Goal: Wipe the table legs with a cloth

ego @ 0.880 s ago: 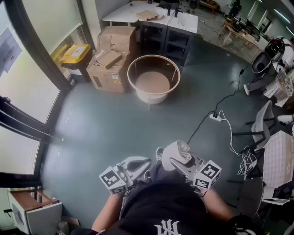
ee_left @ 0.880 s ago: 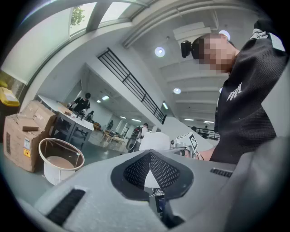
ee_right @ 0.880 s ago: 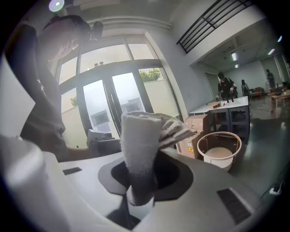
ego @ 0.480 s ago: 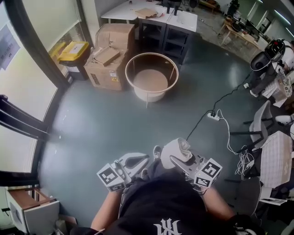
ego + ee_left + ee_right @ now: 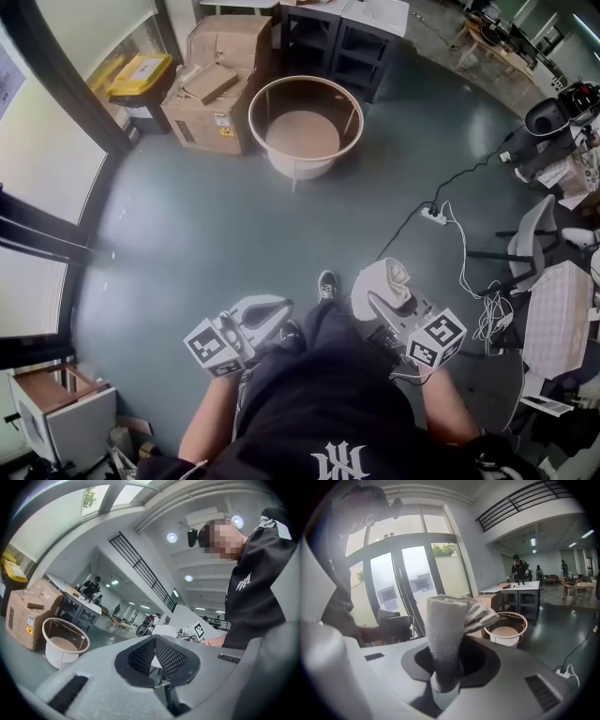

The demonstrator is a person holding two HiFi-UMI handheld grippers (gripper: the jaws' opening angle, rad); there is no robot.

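A round table [image 5: 305, 127] with a wooden rim and thin white legs stands on the grey floor, far ahead of both grippers. It also shows in the left gripper view [image 5: 65, 641] and the right gripper view [image 5: 506, 627]. My right gripper [image 5: 380, 305] is held close to the person's body, shut on a rolled white cloth [image 5: 382, 279]. The cloth [image 5: 445, 630] stands up between the jaws and folds over at the top. My left gripper [image 5: 267, 317] is at the person's left side, its mesh pads [image 5: 161, 656] closed together with nothing between them.
Cardboard boxes [image 5: 214, 84] and a yellow-lidded bin [image 5: 139, 77] stand left of the table, dark desks [image 5: 342, 33] behind it. A power strip with cables [image 5: 433, 216] lies on the floor to the right, near chairs [image 5: 534, 244]. Glass doors [image 5: 37, 187] line the left.
The table and boxes sit higher in the head view than before, and a shoe now shows on the floor. Both grippers stay near the body, the cloth still held.
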